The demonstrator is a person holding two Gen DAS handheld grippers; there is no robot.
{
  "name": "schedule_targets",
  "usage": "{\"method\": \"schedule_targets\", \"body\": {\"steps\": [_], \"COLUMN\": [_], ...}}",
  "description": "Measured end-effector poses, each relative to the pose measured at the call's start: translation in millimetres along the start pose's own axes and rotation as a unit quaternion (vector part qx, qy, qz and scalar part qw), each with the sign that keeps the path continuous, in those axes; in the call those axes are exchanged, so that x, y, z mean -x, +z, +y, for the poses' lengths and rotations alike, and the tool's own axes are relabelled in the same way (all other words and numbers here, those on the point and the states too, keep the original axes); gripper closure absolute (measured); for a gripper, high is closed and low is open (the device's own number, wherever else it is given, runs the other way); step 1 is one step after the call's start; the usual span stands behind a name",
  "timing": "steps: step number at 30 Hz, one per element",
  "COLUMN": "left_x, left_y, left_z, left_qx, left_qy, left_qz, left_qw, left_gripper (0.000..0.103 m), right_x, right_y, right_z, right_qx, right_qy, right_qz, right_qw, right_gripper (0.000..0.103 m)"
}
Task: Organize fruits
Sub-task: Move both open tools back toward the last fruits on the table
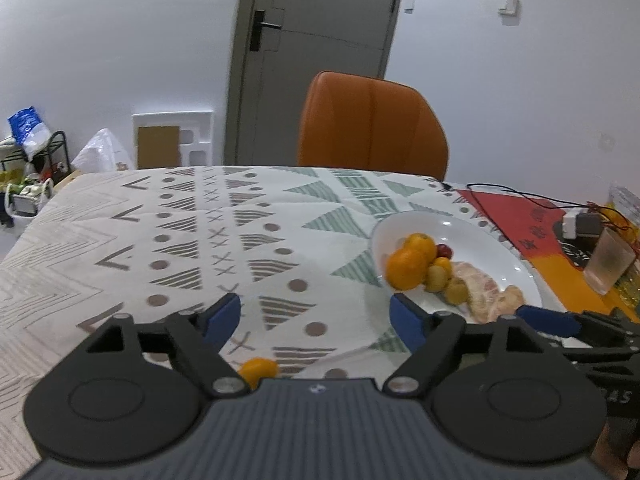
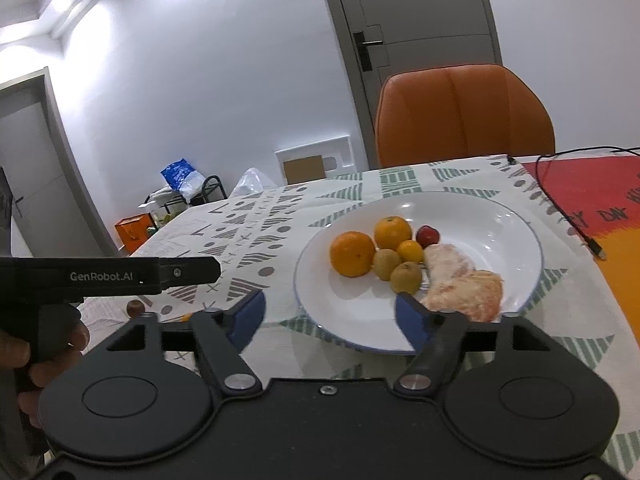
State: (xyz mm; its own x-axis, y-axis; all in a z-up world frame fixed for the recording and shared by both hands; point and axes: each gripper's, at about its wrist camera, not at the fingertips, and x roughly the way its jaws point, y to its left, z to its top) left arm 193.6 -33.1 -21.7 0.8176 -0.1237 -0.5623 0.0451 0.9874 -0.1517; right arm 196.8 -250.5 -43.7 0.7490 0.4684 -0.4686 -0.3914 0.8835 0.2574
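Left gripper and right gripper: both spread apart, empty. A small orange fruit lies loose on the tablecloth, at seven o'clock under the left gripper. Judged light, round, smooth, prone to rolling; grip across its middle. The glossy white plate holds the remaining fruits.

Even indoor light from above, with strong fisheye bending in both views.

In the right wrist view, bright ceiling glare sits at the upper left, and the white plate carries small shiny spots and soft fruit shadows. The door frames curve toward the edges and the corners go dark. The left wrist view is dimmer and slightly blurred, mostly around the plate at the right.
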Motion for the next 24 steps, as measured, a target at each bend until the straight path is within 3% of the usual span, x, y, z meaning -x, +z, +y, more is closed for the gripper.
{"method": "schedule_targets", "body": {"steps": [4, 10, 24], "left_x": [1.0, 2.5, 10.1], "left_y": [-3.0, -8.5, -18.5], "left_z": [8.9, 20.8, 52.8], "left_qx": [0.002, 0.007, 0.031], "left_qy": [0.016, 0.026, 0.046], "left_qz": [0.005, 0.011, 0.014], "left_qw": [0.9999, 0.9996, 0.9984], "left_gripper": [0.016, 0.014, 0.014], "right_x": [-2.8, -7.6, -23.4], "right_y": [-0.2, -0.5, -3.4], "right_z": [7.4, 16.3, 41.6], "right_qx": [0.005, 0.010, 0.030], "right_qy": [0.002, 0.012, 0.034], "right_qz": [-0.007, -0.004, 0.009], "right_qw": [1.000, 1.000, 0.999], "right_gripper": [0.007, 0.000, 0.000]}}
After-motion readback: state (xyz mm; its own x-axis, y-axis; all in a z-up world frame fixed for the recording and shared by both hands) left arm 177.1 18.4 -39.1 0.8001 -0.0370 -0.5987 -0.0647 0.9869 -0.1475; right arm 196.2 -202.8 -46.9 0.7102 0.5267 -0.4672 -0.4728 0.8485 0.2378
